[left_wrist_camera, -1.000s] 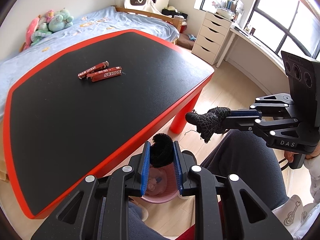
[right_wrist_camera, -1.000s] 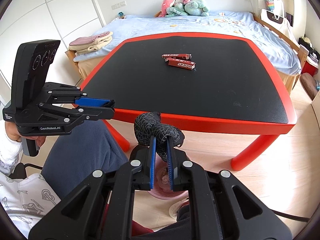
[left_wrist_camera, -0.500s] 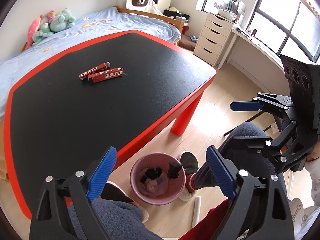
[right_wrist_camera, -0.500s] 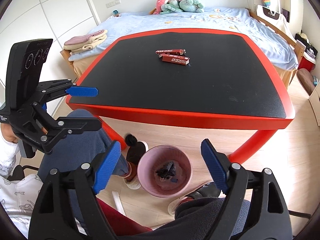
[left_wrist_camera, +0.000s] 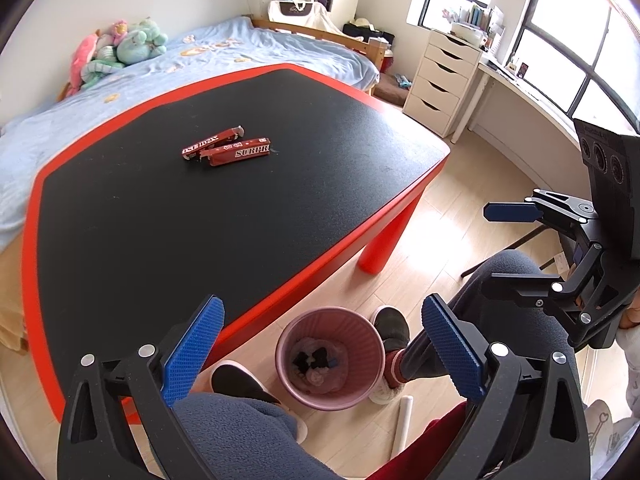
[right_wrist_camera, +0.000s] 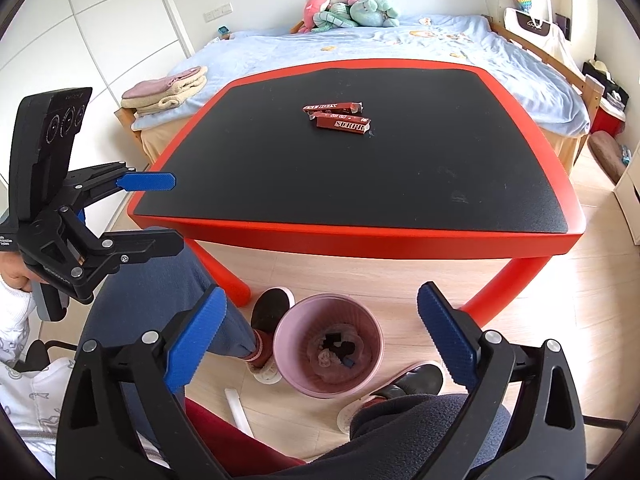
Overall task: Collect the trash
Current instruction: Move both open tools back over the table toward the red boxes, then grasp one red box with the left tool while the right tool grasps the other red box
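left wrist view: the left gripper [left_wrist_camera: 320,344] hangs above the pink bin [left_wrist_camera: 330,358] on the floor, its jaws just opened wide, nothing between them; dark scraps lie inside the bin. the right gripper [left_wrist_camera: 502,248] appears at the right edge, likewise spread and empty. two red wrappers [left_wrist_camera: 227,147] lie side by side on the black-topped red table [left_wrist_camera: 280,216], well apart from both tools. right wrist view: the right gripper [right_wrist_camera: 320,340] is poised over the same pink bin [right_wrist_camera: 328,354], jaws just released, empty; the left gripper [right_wrist_camera: 156,210] shows at the left, spread. the red wrappers [right_wrist_camera: 338,116] sit near mid-table. judged step: a drop into the bin is complete. the next move calls for reaching up and forward to the wrappers and closing on one each.
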`<state>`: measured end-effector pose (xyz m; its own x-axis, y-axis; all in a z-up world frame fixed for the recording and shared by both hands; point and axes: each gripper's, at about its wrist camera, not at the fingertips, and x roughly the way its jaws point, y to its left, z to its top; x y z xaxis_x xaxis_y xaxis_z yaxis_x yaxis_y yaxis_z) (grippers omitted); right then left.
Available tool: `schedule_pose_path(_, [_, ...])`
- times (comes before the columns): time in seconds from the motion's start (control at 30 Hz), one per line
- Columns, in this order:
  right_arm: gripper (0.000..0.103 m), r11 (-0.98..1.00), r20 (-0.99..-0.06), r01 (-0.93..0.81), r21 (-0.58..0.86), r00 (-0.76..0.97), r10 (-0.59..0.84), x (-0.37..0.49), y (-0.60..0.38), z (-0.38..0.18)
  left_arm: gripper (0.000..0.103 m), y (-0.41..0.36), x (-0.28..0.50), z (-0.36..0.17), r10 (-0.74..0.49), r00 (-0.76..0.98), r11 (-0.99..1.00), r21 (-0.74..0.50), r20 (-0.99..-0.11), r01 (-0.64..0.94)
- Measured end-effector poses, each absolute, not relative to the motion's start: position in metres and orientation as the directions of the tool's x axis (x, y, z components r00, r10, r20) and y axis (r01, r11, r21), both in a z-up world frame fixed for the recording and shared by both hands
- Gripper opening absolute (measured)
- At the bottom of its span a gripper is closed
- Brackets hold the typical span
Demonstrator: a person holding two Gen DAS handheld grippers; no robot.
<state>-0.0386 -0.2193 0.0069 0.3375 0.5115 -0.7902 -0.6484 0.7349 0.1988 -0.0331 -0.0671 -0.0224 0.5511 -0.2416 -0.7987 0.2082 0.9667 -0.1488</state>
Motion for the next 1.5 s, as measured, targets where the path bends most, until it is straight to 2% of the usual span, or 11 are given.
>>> schedule_pose_path(0.77, [0.097, 0.698, -0.772, -0.686, 0.205, 0.326, 0.546, -0.015, -0.203, 0.019, 0.095, -0.039, -0.014, -0.016, -0.209, 0.573, 0.977, -0.142, -0.793, 0.160])
schedule_pose_path(1.5, [0.097, 0.612, -0.781, -0.777, 0.147, 0.289, 0.554, 0.083, -0.137, 0.016, 0.095, 0.014, 0.089, -0.014, -0.163, 0.593, 0.985, -0.094, -0.789, 0.145])
